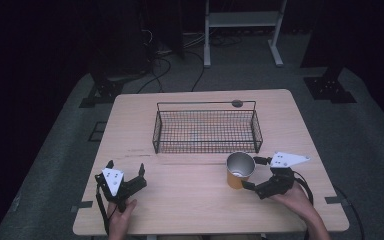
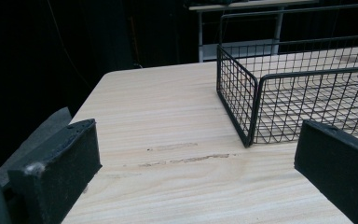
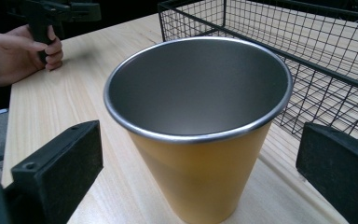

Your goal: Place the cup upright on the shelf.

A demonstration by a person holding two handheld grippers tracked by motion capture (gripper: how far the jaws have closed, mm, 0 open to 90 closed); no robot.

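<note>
An orange metal cup (image 1: 239, 171) with a silver inside stands upright on the wooden table (image 1: 180, 200), just in front of the black wire basket (image 1: 206, 127). My right gripper (image 1: 254, 173) is open, its jaws on either side of the cup (image 3: 200, 130) without touching it. Near the table's front left, my left gripper (image 1: 125, 168) is open with bare wood between its jaws. In the left gripper view the basket's near corner (image 2: 251, 112) lies ahead to the right. The basket (image 3: 307, 60) looks empty.
A small dark round mark (image 1: 237, 103) sits at the table's far edge behind the basket. Beyond the table are a white metal frame (image 1: 242, 30), cables and black stand bases on grey floor. A hand holding the other gripper (image 3: 23, 46) appears in the right gripper view.
</note>
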